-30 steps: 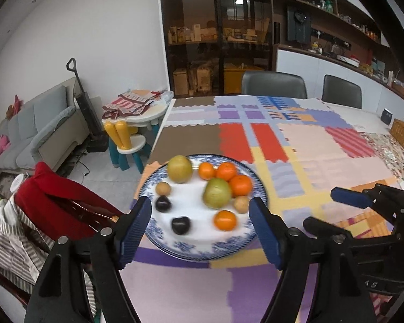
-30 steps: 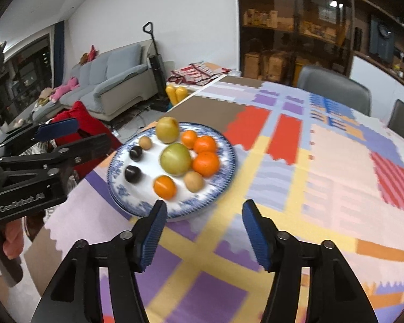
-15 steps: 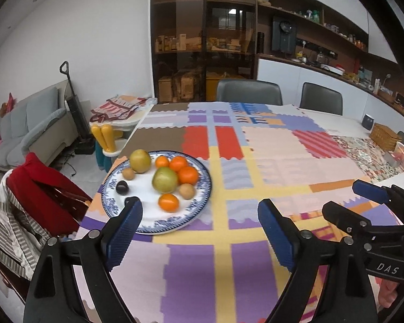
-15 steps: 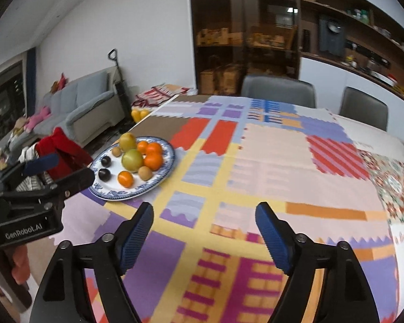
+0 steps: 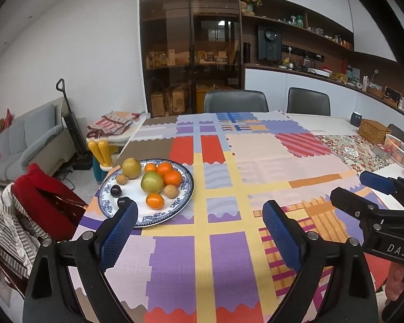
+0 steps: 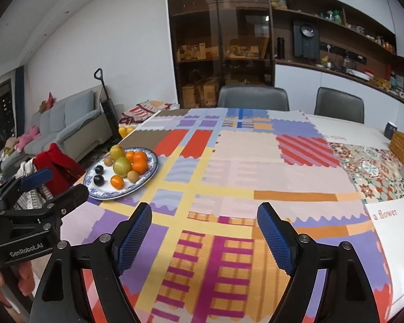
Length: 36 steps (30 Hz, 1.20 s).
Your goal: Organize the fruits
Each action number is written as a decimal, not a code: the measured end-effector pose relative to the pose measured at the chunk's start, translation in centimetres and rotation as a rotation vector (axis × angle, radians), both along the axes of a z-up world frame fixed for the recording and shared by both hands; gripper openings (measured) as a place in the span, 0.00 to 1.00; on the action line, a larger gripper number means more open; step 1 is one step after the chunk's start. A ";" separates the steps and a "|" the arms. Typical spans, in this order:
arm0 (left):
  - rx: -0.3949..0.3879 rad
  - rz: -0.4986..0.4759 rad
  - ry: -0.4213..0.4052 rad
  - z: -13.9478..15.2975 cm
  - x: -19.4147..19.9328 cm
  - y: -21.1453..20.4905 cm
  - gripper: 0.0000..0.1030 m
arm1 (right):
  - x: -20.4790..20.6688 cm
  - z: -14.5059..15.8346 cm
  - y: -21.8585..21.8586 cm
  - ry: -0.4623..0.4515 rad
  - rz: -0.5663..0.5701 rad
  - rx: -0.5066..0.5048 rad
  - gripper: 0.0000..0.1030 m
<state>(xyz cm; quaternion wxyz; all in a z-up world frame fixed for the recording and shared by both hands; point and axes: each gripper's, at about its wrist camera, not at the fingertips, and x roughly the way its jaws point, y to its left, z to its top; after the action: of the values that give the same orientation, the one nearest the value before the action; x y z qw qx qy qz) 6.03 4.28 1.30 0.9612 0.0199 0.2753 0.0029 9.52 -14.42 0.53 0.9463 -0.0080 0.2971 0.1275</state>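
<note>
A blue-and-white plate [image 5: 187, 188] [image 6: 152, 168] sits on the patchwork tablecloth near the table's left edge. It holds several oranges [image 5: 172, 177], two yellow-green pears [image 5: 151, 182], brown kiwis [image 5: 171, 191] and two dark plums [image 5: 115, 190]. My left gripper [image 5: 199, 222] is open and empty, low over the cloth, with the plate just ahead on its left. My right gripper [image 6: 204, 227] is open and empty, further right and back from the plate. Each gripper shows at the edge of the other's view.
Two grey chairs [image 5: 235, 101] stand at the table's far side. A wicker box [image 5: 374, 130], a dark mug [image 5: 356, 118] and a pink basket [image 5: 398, 150] sit at the far right. A chair with red and striped clothes [image 5: 35, 204] stands left of the table.
Both grippers have pulled back and up from the plate, which now looks smaller and further left. Both stay open and empty.
</note>
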 end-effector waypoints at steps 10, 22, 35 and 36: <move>0.011 0.002 -0.029 0.5 -1.2 -0.6 0.96 | -1.6 0.2 -1.0 -0.028 -0.032 0.003 0.81; 0.009 0.018 -0.040 0.9 -1.7 -0.5 1.00 | -2.4 0.3 -1.1 -0.049 -0.036 -0.003 0.81; 0.015 0.022 -0.040 0.6 -2.1 -0.7 1.00 | -2.5 0.6 -1.1 -0.058 -0.040 -0.004 0.81; 0.016 0.024 -0.041 0.6 -2.2 -0.7 1.00 | -2.5 0.6 -1.1 -0.059 -0.041 -0.004 0.81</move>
<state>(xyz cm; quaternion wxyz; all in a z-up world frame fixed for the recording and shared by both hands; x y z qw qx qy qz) 3.87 3.62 1.92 0.9663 0.0245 0.2558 0.0170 7.05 -15.50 1.09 0.9570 -0.0077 0.2694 0.1073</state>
